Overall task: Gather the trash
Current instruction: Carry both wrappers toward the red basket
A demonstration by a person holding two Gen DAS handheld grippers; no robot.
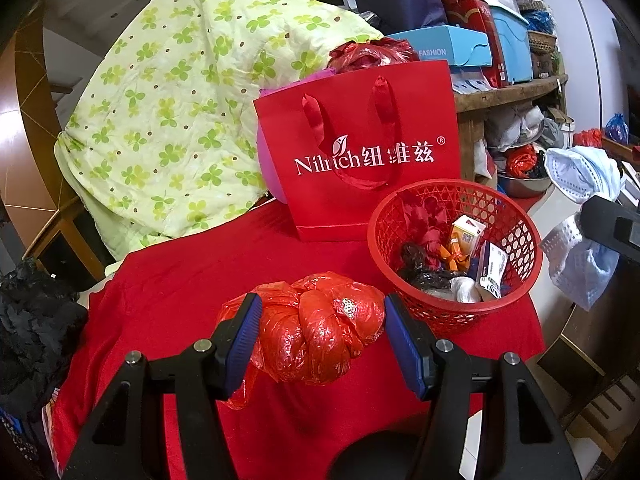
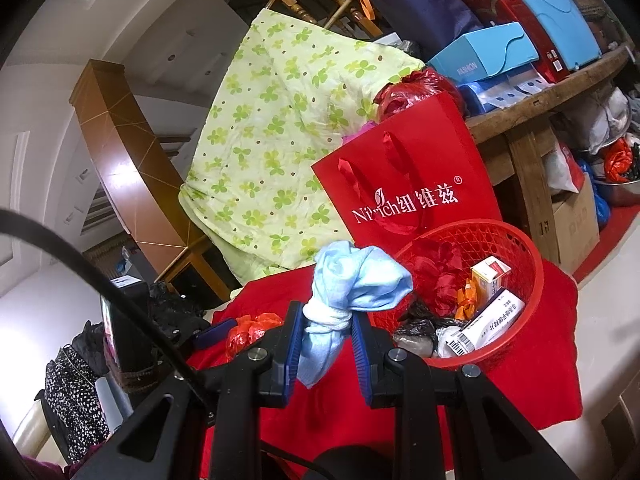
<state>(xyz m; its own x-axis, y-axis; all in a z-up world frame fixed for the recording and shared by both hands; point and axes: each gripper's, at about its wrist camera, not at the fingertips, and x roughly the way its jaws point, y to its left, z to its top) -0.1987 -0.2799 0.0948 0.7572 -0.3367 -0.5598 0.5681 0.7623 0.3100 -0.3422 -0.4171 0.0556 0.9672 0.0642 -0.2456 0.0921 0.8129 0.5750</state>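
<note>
Red basket (image 1: pixel 516 216), red cloth (image 1: pixel 192 292), red paper bag (image 1: pixel 416 92) at twelve o'clock — pale green quilt (image 1: pixel 168 112), clover-printed — light blue rag (image 2: pixel 360 276).

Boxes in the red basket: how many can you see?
2. An orange-and-white box stands toward the basket's far side; a white box with a barcode lies nearer its front. More may be hidden under the other trash.

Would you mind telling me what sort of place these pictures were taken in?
Probably a lived-in home, perhaps a storage corner: a clover-print quilt draped over wooden furniture, a wooden shelf stacked with boxes and bags, and a red-covered table with a red basket of trash.
</note>
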